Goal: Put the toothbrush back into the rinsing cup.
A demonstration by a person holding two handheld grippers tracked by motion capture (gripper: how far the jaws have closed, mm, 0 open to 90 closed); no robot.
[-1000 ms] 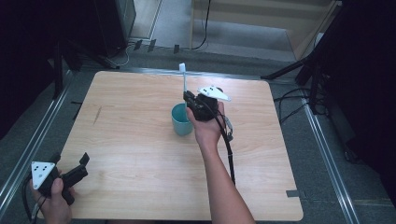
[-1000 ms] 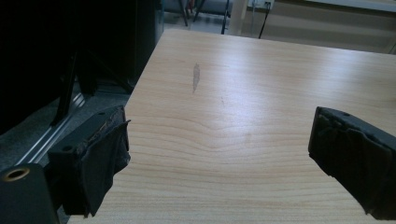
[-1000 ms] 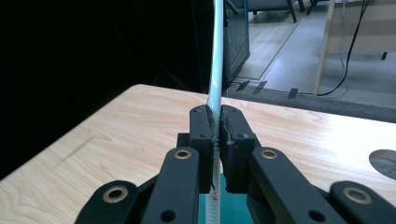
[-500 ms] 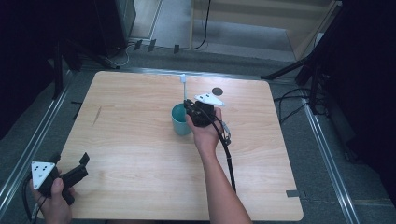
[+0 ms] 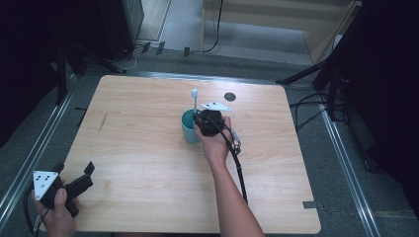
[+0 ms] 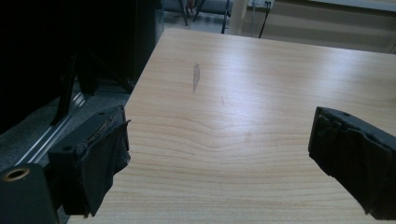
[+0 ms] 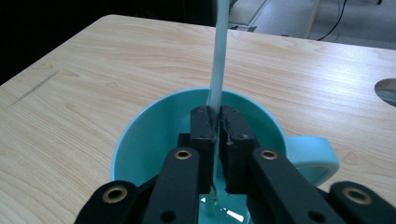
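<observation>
High view: the right claw (image 5: pixel 198 117), clamped on a thin white stick (image 5: pixel 195 98), has come down since a second ago, so the stick's lower end now stands inside the teal mug (image 5: pixel 188 127) mid-counter (image 5: pixel 148 148); placement looks nearly done. The left claw (image 5: pixel 88 174) rests apart, empty. No readable writing

Light wood tabletop (image 5: pixel 148 148), rounded corners, visible grain. Teal mug (image 5: pixel 189 129) stands upright near the middle, slightly toward the far side, handle (image 7: pixel 314 154) pointing to the right in the right gripper view. Small dark round spot (image 5: pixel 229 96) sits on the surface beyond the mug, near the far edge. Thin dark scuff mark (image 5: pixel 103 122) on the left part. Grey tape strip (image 5: pixel 310 204) near the right front corner.
</observation>
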